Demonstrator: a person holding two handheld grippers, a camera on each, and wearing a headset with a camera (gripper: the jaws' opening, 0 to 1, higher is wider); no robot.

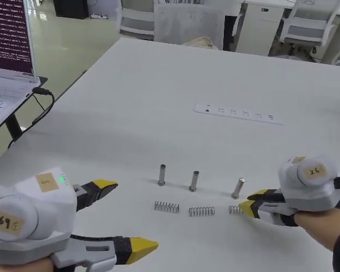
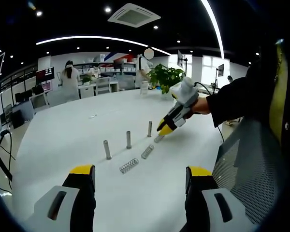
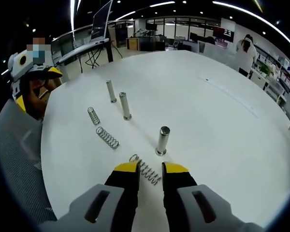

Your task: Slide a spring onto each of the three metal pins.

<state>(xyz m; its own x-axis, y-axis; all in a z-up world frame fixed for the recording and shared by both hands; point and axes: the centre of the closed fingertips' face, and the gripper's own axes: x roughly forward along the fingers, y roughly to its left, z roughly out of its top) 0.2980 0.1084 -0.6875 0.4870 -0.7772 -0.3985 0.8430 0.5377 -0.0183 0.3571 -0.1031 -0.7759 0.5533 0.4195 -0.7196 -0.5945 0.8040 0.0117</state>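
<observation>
Lying flat on the table, the rightmost spring is found just near of the rightmost pin, close beside its foot but not touching it, while the pin stands upright. The spring's long axis is laid roughly left to right along the row, so it is met almost end-on by the right gripper, which is brought in from the right. That gripper's jaws are held narrowly parted with the spring's right end between their tips; the gap looks a little wider than the coil, so no firm pinch is judged to be made yet. Once gripped, the spring would have to be tipped upright and carried slightly far to be lined over the pin's top. The other two springs are left lying to the left, each near of one of the other two pins, both bare. The left gripper is held well apart at the near left, its jaws spread wide on nothing.
</observation>
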